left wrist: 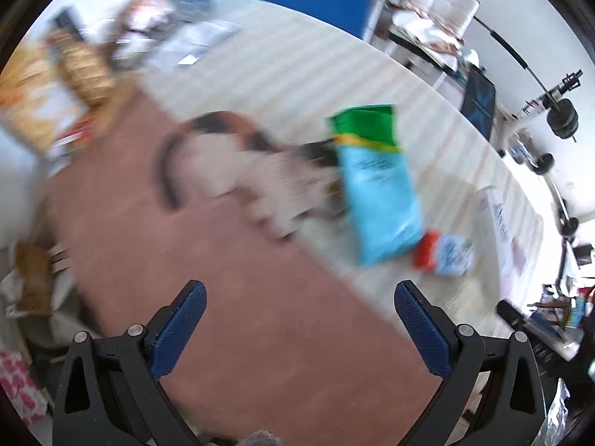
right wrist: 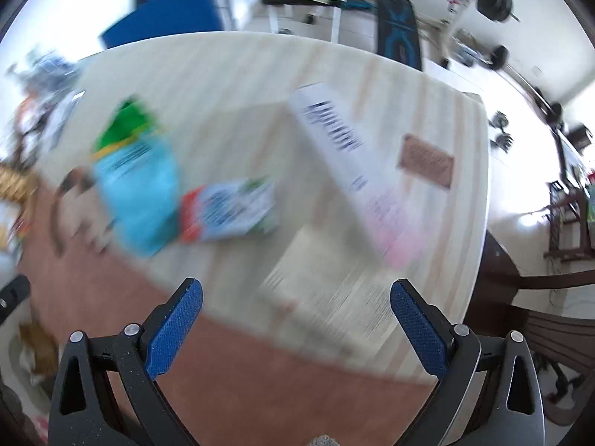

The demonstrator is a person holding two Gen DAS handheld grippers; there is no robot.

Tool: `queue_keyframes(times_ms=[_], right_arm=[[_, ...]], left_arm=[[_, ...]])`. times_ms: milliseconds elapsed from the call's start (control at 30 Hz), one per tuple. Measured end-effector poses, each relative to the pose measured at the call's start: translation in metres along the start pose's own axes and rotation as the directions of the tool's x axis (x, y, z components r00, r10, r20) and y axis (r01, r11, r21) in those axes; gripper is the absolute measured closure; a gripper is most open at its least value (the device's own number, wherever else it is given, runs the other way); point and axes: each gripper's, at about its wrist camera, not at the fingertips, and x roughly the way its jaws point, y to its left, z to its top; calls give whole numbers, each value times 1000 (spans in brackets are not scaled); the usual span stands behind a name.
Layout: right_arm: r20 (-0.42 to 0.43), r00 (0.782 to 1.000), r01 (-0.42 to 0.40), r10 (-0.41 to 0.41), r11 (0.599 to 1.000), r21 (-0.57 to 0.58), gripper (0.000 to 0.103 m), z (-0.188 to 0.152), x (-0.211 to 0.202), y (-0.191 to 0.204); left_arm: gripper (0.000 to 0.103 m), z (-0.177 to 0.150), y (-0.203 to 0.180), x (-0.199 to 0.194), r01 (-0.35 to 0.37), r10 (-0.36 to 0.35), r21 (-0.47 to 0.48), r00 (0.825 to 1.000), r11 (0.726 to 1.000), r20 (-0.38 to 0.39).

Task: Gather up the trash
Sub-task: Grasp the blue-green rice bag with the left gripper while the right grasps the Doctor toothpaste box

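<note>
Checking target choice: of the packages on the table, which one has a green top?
The light blue bag with the green top; the small packet beside it has a red end.

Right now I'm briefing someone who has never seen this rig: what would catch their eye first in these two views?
Probably the bright blue-and-green bag, lying flat where the pale striped table top meets a brown mat, with a small red-and-white packet just beside it. In the right wrist view, a long white box with bold dark lettering lies across the table. Both the left gripper and right gripper hang wide open, holding nothing.
</note>
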Motion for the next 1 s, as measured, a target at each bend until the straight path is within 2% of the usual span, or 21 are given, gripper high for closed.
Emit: queue_keyframes(times_ms=[133, 200, 333, 467, 567, 600, 633, 667, 700, 733, 867, 933, 1000], right_arm=[[-41, 997, 59, -59, 998, 8, 1, 49, 40, -21], [-62, 995, 77, -78, 997, -4, 1, 61, 58, -20], [-86, 991, 101, -102, 995, -9, 1, 81, 86, -25], [-105, 990, 97, -96, 995, 6, 1, 92, 101, -30], [-109, 990, 87, -85, 996, 22, 1, 102, 109, -37], [-112, 991, 83, -79, 996, 27, 1, 104, 112, -38], [-110, 992, 71, -67, 997, 35, 2, 105, 113, -39], [-106, 993, 64, -60, 997, 37, 13, 106, 114, -39], [-102, 993, 54, -50, 998, 39, 29, 106, 114, -39], [-101, 994, 43, -38, 998, 48, 35, 105, 114, -39], [-105, 994, -21, 36, 990, 138, 36, 103, 113, -50], [-112, 991, -48, 66, 987, 155, 36, 104, 113, -54], [-120, 991, -43, 62, 988, 150, 36, 106, 115, -54]], left_arm=[[0, 49, -46, 54, 10, -8, 18, 997, 1000, -80], [0, 65, -59, 80, -4, 7, 22, 993, 1000, -119], [0, 83, -72, 122, -15, 16, 5, 981, 1000, -192], [0, 95, -77, 145, -19, 12, -28, 974, 999, -225], [1, 101, -81, 153, -24, 17, -29, 975, 999, -222], [10, 101, -82, 153, -32, 28, -18, 977, 999, -210], [11, 103, -84, 153, -32, 31, -5, 979, 999, -203], [11, 102, -84, 152, -31, 32, 9, 979, 999, -200], [11, 100, -85, 150, -36, 41, 32, 981, 999, -190], [11, 97, -86, 147, -50, 62, 71, 982, 996, -176], [11, 74, -90, 136, -98, 129, 233, 984, 967, -122], [11, 65, -87, 135, -108, 141, 256, 983, 960, -114], [11, 63, -86, 135, -95, 125, 236, 985, 967, -118]])
